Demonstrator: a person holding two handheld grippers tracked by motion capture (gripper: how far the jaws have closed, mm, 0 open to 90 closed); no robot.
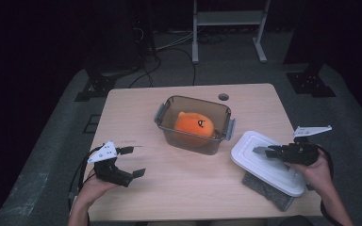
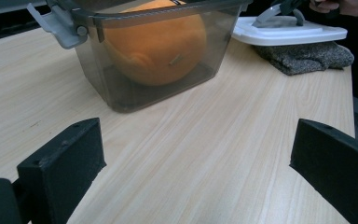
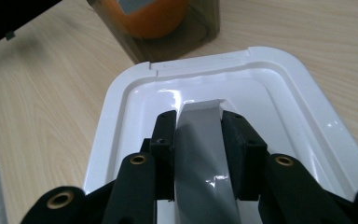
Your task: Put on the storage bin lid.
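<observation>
At the bench's right edge, the right tool (image 3: pixel 198 126) pinches the grey handle (image 3: pixel 204 154) of the white lid (image 1: pixel 268 162), the open container (image 1: pixel 194 123) with its orange plush (image 1: pixel 194 125) lying up-left, left tool (image 1: pixel 133 161) wide and idle.

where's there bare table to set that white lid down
Bare wood lies in front of the smoky clear plastic box, between the left hand-held gripper and the white plastic lid. The far left corner is free too. The right side is crowded: the lid rests on a grey cloth.
</observation>
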